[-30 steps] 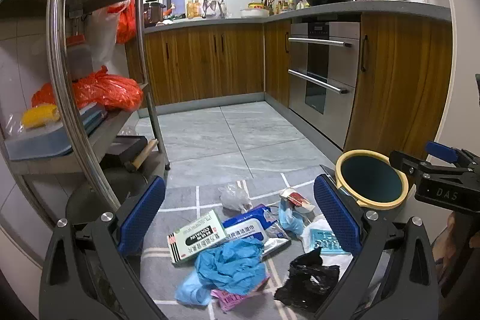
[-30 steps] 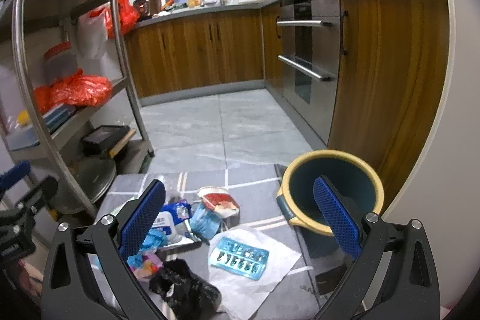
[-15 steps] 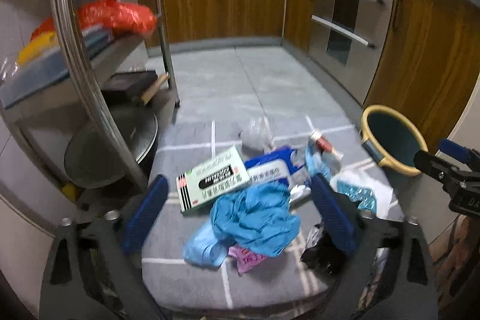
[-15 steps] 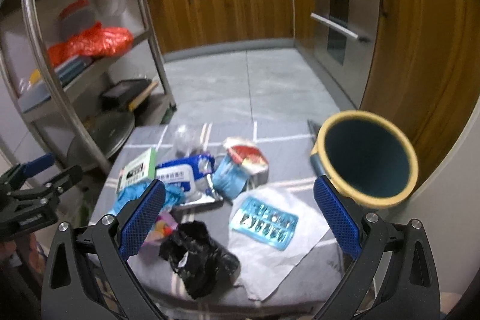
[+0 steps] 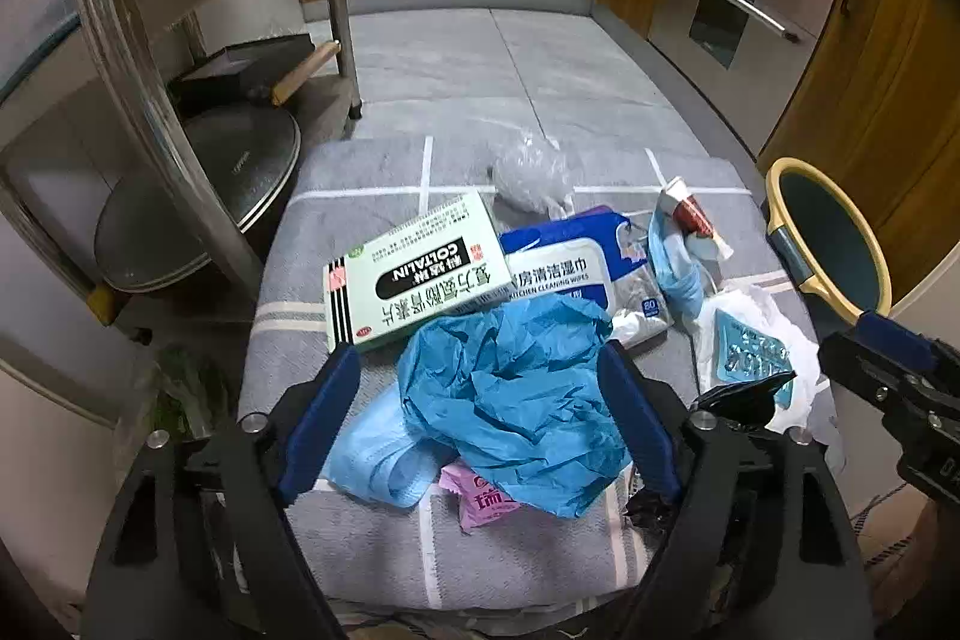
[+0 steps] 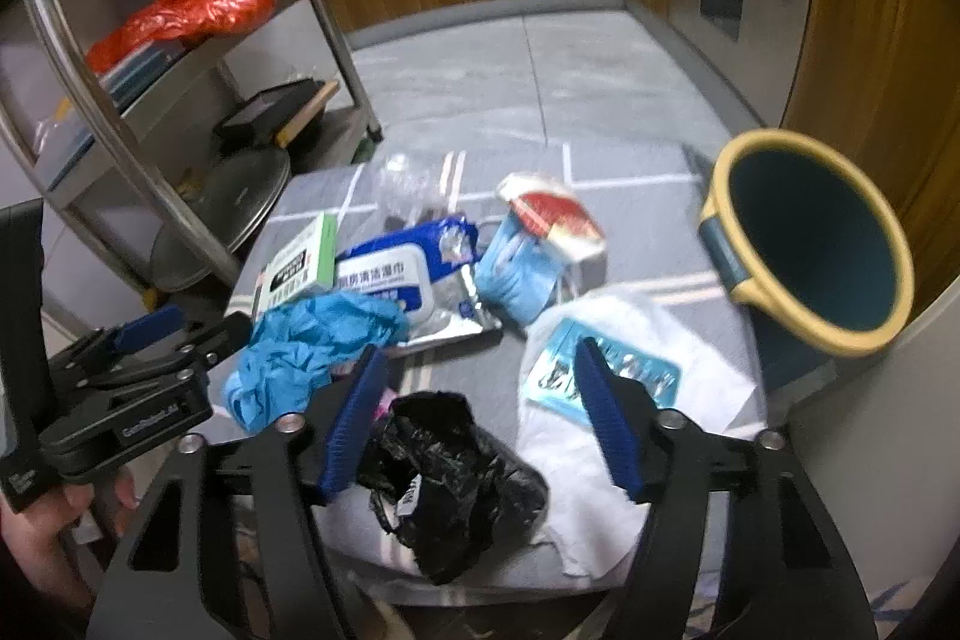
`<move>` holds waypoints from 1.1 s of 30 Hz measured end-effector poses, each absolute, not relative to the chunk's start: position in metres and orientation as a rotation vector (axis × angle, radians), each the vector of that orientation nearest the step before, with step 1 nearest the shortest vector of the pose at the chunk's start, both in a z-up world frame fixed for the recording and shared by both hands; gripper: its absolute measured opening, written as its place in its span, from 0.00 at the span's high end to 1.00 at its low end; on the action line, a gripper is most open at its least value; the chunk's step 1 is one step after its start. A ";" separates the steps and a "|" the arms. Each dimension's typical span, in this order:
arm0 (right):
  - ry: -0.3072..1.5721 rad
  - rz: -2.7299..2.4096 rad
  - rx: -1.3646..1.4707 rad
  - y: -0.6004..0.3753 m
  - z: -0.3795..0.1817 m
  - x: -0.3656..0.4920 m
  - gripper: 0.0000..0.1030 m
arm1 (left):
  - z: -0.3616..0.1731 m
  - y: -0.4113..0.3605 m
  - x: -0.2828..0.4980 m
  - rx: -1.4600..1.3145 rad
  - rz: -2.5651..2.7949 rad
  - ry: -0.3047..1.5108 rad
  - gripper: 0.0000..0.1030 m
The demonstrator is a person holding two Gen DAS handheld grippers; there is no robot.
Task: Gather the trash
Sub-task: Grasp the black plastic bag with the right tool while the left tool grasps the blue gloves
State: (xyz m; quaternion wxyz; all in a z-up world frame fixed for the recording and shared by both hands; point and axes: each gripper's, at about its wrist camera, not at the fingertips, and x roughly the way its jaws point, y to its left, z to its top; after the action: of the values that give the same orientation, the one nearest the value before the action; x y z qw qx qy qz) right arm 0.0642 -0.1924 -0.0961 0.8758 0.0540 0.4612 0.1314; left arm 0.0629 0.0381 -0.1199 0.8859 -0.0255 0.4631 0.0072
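**Two grippers, one messy pile — plenty of ways to fumble this**

Working left to right across the grey striped mat (image 5: 360, 538). At the left edge sits the green-and-white medicine box (image 5: 414, 271) — rigid cardboard, flat sides, probably the easiest thing here to grab. Overlapping its near corner is the crumpled blue gloves wad (image 5: 510, 388), thin and wrinkly, and the left gripper (image 5: 480, 418) has its jaws either side of it, closing but not yet pressing. Likely risk: the wad lies over a pale blue face mask (image 5: 378, 460) and a pink wrapper (image 5: 480, 502), so the pinch could drag those along or catch only a loose fold that slips out.

In the middle, the glossy wipes pack (image 6: 390, 274) is slick film, and the clear plastic bag (image 5: 531, 175) on the far side is barely visible.

Further right, the right gripper (image 6: 480, 418) straddles the far edge of the black plastic bag (image 6: 450, 466), jaws also closing, nothing clamped yet. That bag is soft and shapeless — it could squish flat and slide free. It also touches the white paper (image 6: 600, 460) under the blister pack (image 6: 606, 370), which might get tugged along.

Far right, the yellow-rimmed bin (image 6: 804, 232) looks tilted toward the mat; a clumsy drop could miss its mouth or nudge it.
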 end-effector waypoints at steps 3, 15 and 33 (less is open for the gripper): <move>0.989 0.297 0.128 -0.190 -0.105 0.068 0.45 | -0.129 0.036 0.067 -0.045 0.019 0.983 0.34; 1.111 0.333 0.222 -0.179 -0.145 0.084 0.71 | -0.161 0.023 0.085 -0.024 -0.017 1.053 0.69; 0.969 0.349 0.228 -0.187 -0.111 0.082 0.93 | -0.141 0.024 0.081 -0.030 -0.063 0.957 1.00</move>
State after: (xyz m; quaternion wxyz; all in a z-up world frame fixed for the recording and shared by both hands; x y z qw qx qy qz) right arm 0.0816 -0.1871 -0.1110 0.8640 0.1089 0.4624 0.1667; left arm 0.0814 0.0235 -0.1414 0.8870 -0.0142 0.4606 -0.0305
